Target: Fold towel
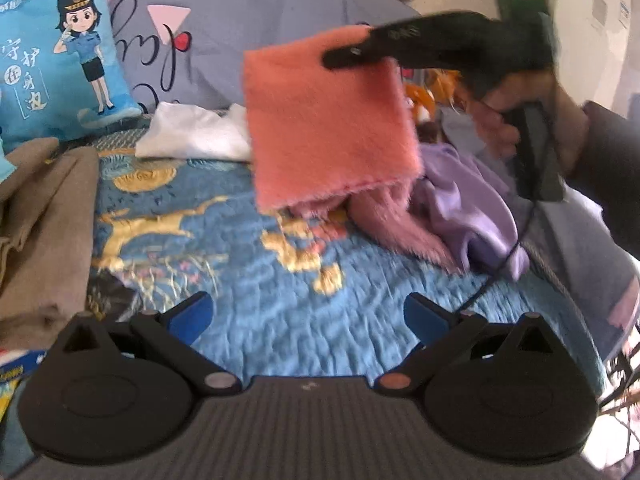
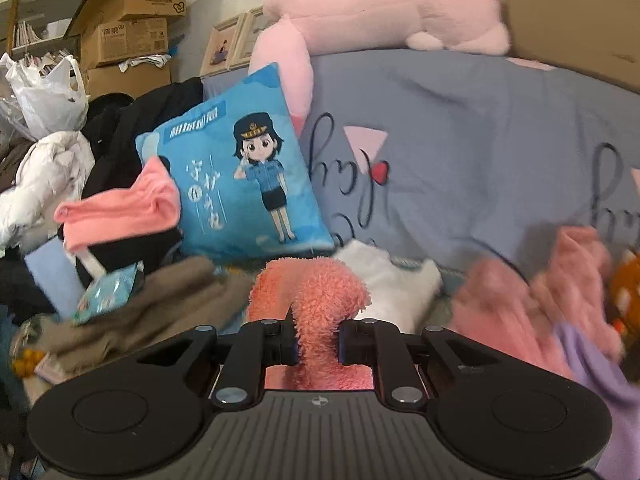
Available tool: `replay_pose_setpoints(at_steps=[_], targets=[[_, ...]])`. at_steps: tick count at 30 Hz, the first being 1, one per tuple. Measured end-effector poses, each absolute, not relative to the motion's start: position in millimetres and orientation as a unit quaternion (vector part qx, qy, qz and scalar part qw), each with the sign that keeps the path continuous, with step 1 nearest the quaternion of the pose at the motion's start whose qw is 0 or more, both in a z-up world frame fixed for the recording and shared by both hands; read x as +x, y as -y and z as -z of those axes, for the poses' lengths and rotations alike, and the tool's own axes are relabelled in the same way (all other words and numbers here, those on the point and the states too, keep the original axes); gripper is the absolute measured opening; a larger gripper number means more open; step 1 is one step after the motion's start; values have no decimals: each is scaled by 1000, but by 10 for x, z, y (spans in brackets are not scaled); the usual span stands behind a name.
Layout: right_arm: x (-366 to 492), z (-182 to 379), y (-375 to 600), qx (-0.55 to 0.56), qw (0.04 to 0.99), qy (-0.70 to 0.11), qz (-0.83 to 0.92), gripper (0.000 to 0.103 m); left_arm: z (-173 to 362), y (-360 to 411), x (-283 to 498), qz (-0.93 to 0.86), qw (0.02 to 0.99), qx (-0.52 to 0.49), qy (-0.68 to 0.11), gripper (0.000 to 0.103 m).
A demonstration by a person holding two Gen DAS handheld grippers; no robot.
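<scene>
Hanging folded from right gripper (image 2: 318, 346), clamped jaws, coral towel (image 1: 328, 120); only left wrist view shows left gripper (image 1: 308, 316), jaws spread, empty.

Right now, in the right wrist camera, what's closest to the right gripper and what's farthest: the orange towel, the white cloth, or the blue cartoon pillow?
1. Orange towel, clamped in the right gripper.
2. White cloth, just behind, slightly right.
3. Blue cartoon pillow, farther back, left.

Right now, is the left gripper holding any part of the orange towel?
No, the left gripper is open and empty above the blue quilt; the right gripper alone holds the orange towel up.
</scene>
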State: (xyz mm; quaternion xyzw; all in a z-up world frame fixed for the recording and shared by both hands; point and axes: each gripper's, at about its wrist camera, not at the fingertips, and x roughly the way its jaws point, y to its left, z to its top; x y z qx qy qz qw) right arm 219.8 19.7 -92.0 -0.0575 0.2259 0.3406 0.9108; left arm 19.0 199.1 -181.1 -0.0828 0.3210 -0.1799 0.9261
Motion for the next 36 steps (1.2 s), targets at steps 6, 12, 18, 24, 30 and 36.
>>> replay_pose_setpoints(at_steps=[6,12,18,24,30,36], targets=[[3122,954,-555,19,890,-246,-383,16,1892,-2142,719,164,929,-135,-303,103],[4272,1341,-722,132,868,-294,-377,16,1879,-2196,1299,160,932,-141,-293,103],[4934,1960,-947,60,888,-359,-279,18,1961,-2309,1533,161,919,-200,-299,103],[4799,1956,-1028,17,923,-313,-221,42,1878,-2356,1496,152,927,-196,-280,103],[4279,1633,-1042,-10,949,-225,-222,42,1798,-2280,1442,162,931,-176,-276,103],[4109,1994,-1246,-63,939,-244,-236,28,1611,-2227,1316,170,944,-138,-247,103]])
